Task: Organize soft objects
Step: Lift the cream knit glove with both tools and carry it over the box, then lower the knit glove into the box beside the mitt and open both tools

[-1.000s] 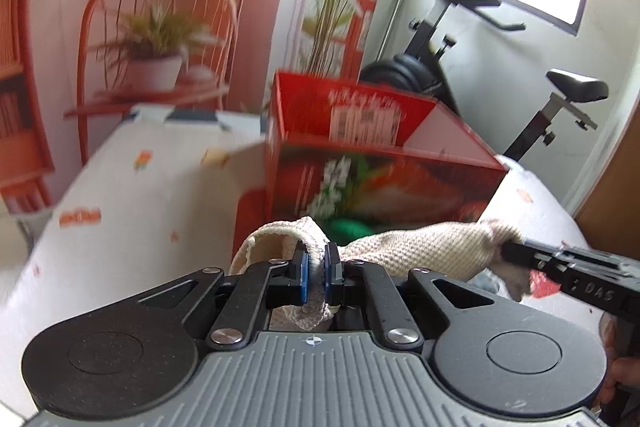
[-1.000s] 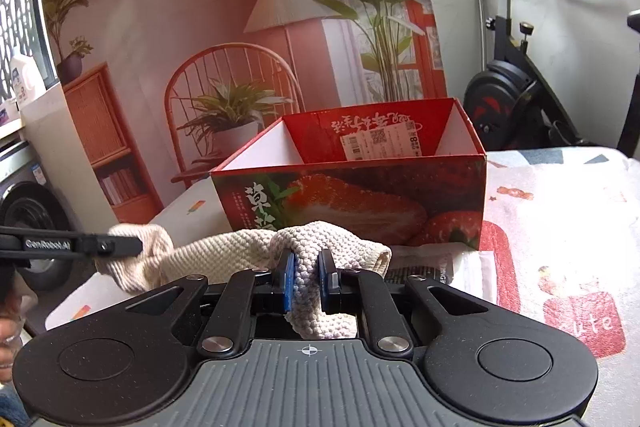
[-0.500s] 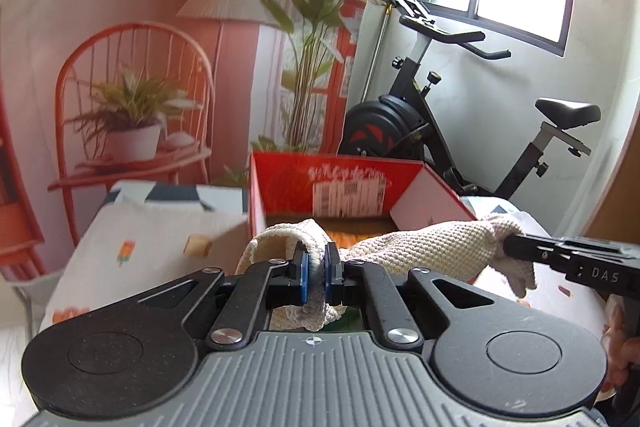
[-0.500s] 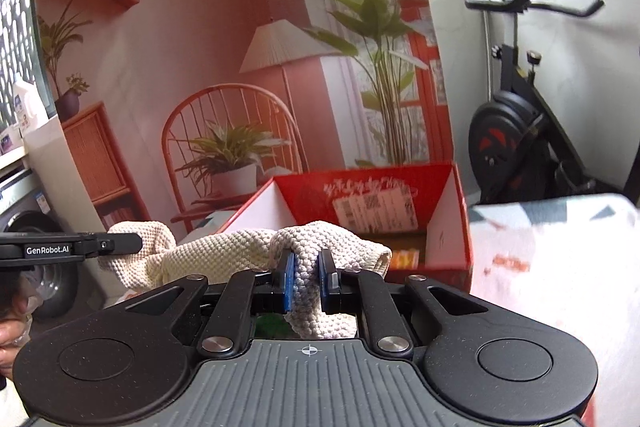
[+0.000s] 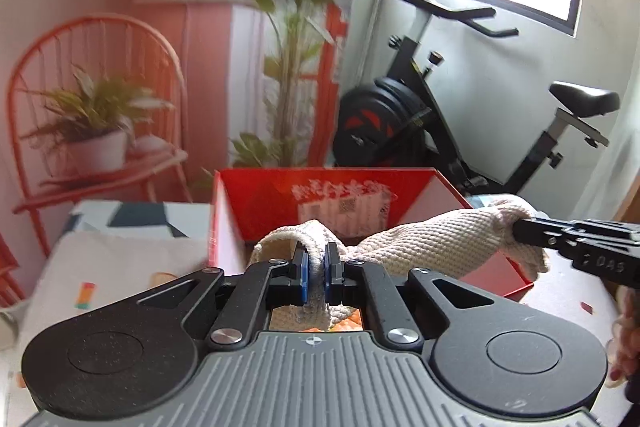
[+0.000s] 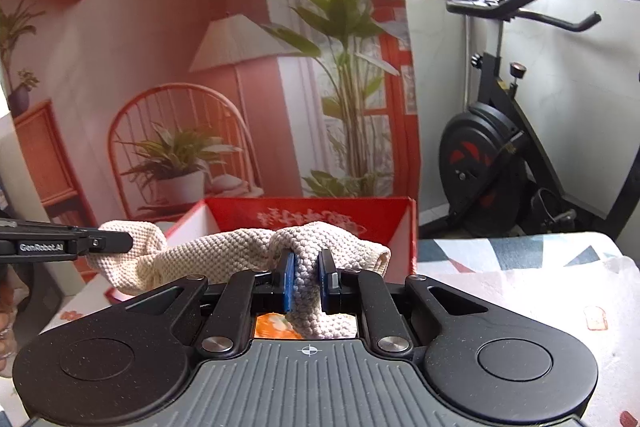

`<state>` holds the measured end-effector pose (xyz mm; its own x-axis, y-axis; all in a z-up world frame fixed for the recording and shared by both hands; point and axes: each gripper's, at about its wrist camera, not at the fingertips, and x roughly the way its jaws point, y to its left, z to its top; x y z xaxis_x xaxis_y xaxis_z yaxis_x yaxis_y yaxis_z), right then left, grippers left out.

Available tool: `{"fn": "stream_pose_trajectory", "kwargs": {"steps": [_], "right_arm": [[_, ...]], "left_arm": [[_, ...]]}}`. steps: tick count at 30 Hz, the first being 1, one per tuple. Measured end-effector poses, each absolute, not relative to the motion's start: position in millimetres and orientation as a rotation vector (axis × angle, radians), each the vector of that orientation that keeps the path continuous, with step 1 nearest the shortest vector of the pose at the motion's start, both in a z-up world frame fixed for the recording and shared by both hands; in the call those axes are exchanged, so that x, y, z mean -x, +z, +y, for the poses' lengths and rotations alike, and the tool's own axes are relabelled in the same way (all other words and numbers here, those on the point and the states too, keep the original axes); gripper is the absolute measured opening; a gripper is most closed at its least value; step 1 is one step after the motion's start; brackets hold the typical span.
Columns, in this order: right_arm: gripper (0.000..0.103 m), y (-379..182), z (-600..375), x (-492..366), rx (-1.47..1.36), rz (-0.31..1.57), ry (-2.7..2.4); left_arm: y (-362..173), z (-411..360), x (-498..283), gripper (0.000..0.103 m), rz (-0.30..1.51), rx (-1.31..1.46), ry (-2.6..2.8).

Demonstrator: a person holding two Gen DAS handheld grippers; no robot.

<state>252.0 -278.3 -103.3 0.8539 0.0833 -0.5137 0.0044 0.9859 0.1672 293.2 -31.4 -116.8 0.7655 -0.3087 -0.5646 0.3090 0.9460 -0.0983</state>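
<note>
Cloth [image 5: 432, 247] stretched over the red box [image 5: 256, 203] at 12 o'clock, left gripper [image 5: 316, 269] and right gripper [image 6: 307, 277] each pinched narrow on an end; uneven release likely to drape it over the rim.

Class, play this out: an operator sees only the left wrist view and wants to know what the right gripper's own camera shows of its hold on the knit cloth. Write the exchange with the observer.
Operator: I see only the right gripper's tip from the side. Is it really clamped?
Observer: Yes. In its own view the right gripper is shut on the cream cloth, a fold bunched between the blue pads.
Operator: Anything under it?
Observer: Through the gap below the pads, an orange print shows, apparently inside the red box.
Operator: What lies to its right?
Observer: A patterned tablecloth, with an exercise bike behind.
</note>
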Motion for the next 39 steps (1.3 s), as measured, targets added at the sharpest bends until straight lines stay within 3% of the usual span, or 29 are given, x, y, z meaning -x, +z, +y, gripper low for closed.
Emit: {"fn": "stream_pose_trajectory", "kwargs": {"steps": [11,12,16,32,39], "right_arm": [[0.011,-134,-285,-267,-0.169,0.625,0.032],[0.012,-135,-284,-268,-0.161,0.634,0.036],[0.012,-139,-279,-275,-0.147,0.663,0.04],[0.012,-163,-258,-312,-0.226,0.827,0.018],[0.033,-151,-259,-294,-0.234,0.784,-0.027]], "left_arm": [[-153,-39,-337,0.009,0.768,-0.036,-0.33],[-154,-39,-340,0.013,0.775,-0.039,-0.318],[-155,-33,-343,0.041,0.776,-0.051,-0.292],[-146,-25,-331,0.042,0.744,-0.003,-0.292],[-140,-19,-319,0.049,0.727,-0.018,-0.264]]}}
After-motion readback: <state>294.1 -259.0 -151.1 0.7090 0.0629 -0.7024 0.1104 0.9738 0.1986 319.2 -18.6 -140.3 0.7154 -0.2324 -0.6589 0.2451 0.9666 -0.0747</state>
